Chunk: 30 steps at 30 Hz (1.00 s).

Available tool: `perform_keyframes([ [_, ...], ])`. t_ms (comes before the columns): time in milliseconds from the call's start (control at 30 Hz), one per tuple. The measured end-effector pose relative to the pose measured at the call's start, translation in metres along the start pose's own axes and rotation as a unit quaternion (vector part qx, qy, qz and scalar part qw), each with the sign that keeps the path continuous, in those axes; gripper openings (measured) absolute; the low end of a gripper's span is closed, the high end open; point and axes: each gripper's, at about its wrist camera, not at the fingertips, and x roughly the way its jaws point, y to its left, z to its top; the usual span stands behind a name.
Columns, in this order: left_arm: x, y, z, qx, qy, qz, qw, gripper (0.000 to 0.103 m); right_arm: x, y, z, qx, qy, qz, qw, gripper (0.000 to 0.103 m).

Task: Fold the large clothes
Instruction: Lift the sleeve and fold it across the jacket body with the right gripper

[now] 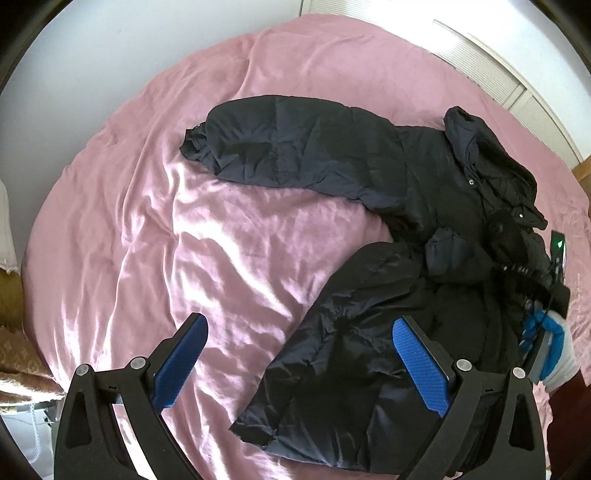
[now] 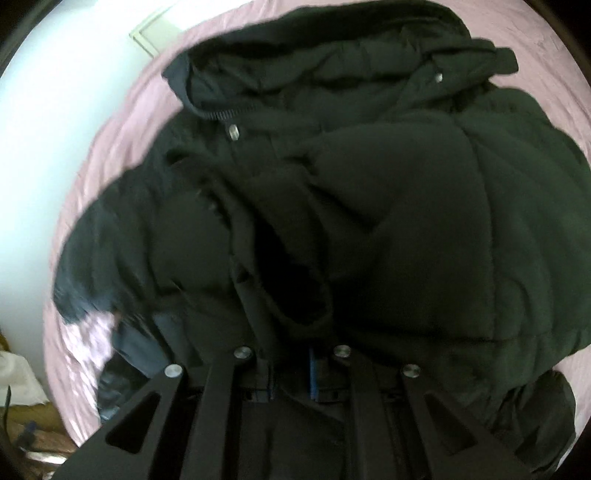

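A large black puffer jacket (image 1: 388, 206) with a hood lies crumpled on a pink bed sheet (image 1: 147, 221). One sleeve stretches toward the far left; the hem lies near me. My left gripper (image 1: 299, 350) is open and empty, hovering above the sheet and the jacket's near edge. In the right wrist view the jacket (image 2: 369, 203) fills the frame, and my right gripper (image 2: 291, 373) is shut on a fold of its fabric. The right gripper also shows at the right edge of the left wrist view (image 1: 546, 295), held by a blue and white gloved hand (image 1: 554, 343).
The bed meets a pale wall (image 1: 129, 33) at the back. White slatted closet doors (image 1: 498, 74) stand at the back right. A brown patterned blanket (image 1: 18, 365) lies at the left edge of the bed.
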Motion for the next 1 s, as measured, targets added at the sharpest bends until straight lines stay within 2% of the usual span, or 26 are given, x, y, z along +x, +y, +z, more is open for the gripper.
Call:
perform_keyframes([
  [167, 0.003, -0.009, 0.001, 0.012, -0.007, 0.0, 0.9999, 0.099, 0.002, 0.004, -0.014, -0.022, 0.002, -0.021, 1.0, 0.015],
  [300, 0.004, -0.024, 0.006, 0.032, -0.009, -0.019, 0.9993, 0.099, 0.005, 0.027, -0.005, -0.053, 0.006, -0.047, 0.998, 0.02],
  [467, 0.008, -0.048, 0.022, 0.062, -0.004, -0.045, 0.9971, 0.099, -0.01, 0.038, -0.021, -0.073, 0.014, -0.032, 0.997, 0.046],
  [667, 0.013, -0.102, 0.04, 0.114, -0.021, -0.049, 0.9921, 0.099, -0.051, 0.047, -0.037, -0.104, -0.005, 0.006, 0.995, 0.05],
  [733, 0.016, -0.124, 0.042, 0.13, -0.025, -0.054, 0.9897, 0.099, -0.07, 0.036, -0.038, -0.106, -0.022, 0.017, 0.994, 0.052],
  [867, 0.03, -0.179, 0.04, 0.163, -0.025, -0.063, 0.9842, 0.099, -0.099, -0.007, -0.031, -0.088, -0.057, 0.007, 0.994, 0.055],
  [1000, 0.056, -0.238, 0.039, 0.182, -0.015, -0.086, 0.9795, 0.099, -0.114, -0.065, -0.016, -0.068, -0.084, -0.053, 0.993, 0.055],
])
